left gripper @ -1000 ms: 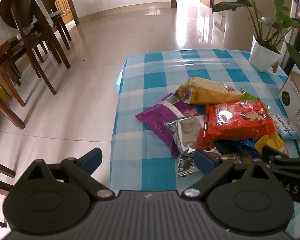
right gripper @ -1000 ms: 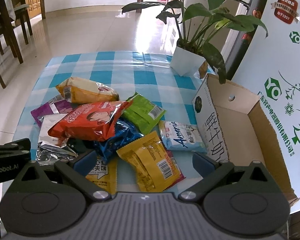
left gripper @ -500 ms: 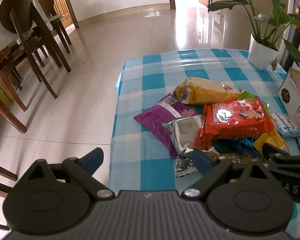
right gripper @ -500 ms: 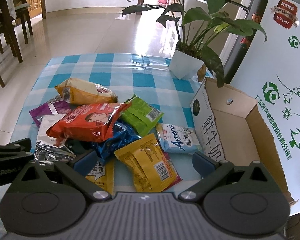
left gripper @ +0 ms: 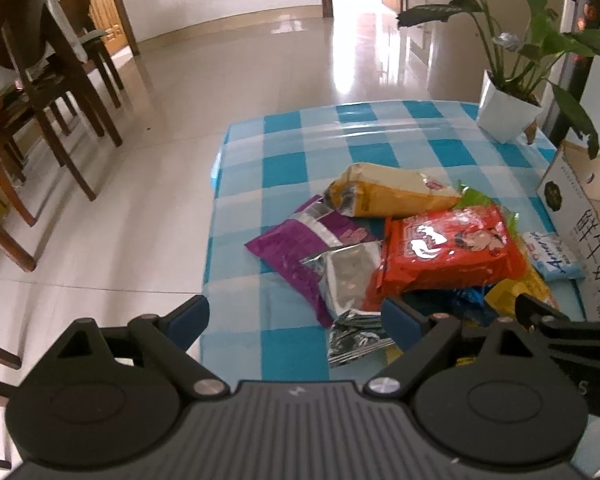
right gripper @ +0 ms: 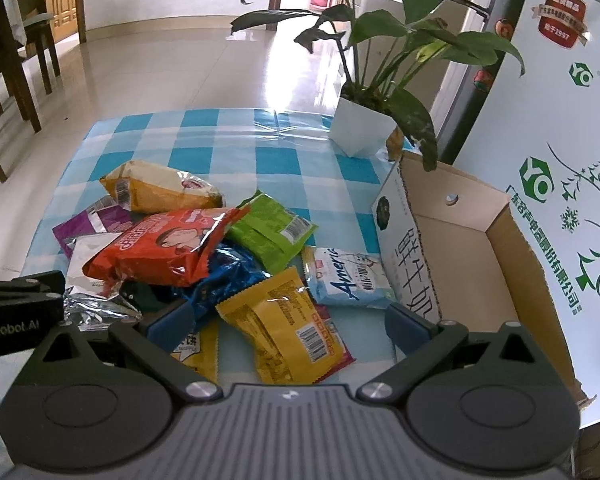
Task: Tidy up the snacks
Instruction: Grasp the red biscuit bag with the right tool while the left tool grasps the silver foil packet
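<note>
A pile of several snack packets lies on the blue checked table (left gripper: 284,168): an orange-red packet (right gripper: 160,246) on top, a yellow-orange bag (right gripper: 156,192) behind it, a purple packet (left gripper: 296,248), a silver packet (left gripper: 350,280), a green packet (right gripper: 270,232), a blue packet (right gripper: 228,276), a yellow packet (right gripper: 288,320) and a light blue packet (right gripper: 348,278). An open cardboard box (right gripper: 460,256) stands right of the pile and holds nothing I can see. My left gripper (left gripper: 296,322) is open and empty at the pile's near left. My right gripper (right gripper: 288,326) is open and empty above the yellow packet.
A potted plant (right gripper: 364,132) in a white pot stands at the table's far right, behind the box. A tall white printed carton (right gripper: 560,140) rises at the right. Wooden chairs (left gripper: 56,80) stand on the tiled floor to the left.
Both grippers have drawn back and risen slightly, so the pile sits a little farther ahead in both views. Nothing on the table has moved.
</note>
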Demonstrator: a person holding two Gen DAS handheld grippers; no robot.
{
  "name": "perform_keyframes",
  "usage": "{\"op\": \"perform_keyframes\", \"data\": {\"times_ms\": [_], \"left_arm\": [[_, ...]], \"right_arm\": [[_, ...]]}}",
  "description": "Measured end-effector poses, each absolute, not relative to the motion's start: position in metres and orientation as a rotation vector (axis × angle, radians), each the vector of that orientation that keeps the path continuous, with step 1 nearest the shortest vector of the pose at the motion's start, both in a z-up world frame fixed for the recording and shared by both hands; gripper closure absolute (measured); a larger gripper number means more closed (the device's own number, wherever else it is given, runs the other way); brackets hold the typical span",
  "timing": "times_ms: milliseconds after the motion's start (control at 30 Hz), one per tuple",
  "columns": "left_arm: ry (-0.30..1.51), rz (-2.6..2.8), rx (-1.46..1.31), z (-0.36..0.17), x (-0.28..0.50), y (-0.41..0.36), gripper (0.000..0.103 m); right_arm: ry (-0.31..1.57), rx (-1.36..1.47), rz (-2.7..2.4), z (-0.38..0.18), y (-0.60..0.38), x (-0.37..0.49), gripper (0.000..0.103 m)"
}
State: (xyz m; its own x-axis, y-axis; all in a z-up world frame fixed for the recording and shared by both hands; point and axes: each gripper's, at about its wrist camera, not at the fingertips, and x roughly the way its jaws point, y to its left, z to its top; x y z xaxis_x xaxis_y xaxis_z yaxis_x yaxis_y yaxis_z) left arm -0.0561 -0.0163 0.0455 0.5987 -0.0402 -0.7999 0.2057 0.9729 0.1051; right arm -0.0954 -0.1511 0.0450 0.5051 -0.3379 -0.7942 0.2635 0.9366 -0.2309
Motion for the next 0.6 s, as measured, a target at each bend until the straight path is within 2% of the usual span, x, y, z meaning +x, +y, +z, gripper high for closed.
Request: {"op": "perform_keyframes", "data": {"times_ms": [233, 467, 600], "left_arm": [[0.909, -0.237, 0.042, 0.058, -0.025, -0.007, 0.011], [0.916, -0.258, -0.112, 0.064, 0.004, 0.012, 0.011], [0.921, -0.252, -0.165, 0.067, 0.015, 0.019, 0.011]], "right_arm": [[0.943, -0.027, -0.319, 0.056, -0.173, -0.101, 0.0], [0.92, 0.181, -0.191, 0.063, -0.214, -0.108, 0.003], [0.912, 0.238, -0.134, 0.062, -0.224, -0.109, 0.014]]}}
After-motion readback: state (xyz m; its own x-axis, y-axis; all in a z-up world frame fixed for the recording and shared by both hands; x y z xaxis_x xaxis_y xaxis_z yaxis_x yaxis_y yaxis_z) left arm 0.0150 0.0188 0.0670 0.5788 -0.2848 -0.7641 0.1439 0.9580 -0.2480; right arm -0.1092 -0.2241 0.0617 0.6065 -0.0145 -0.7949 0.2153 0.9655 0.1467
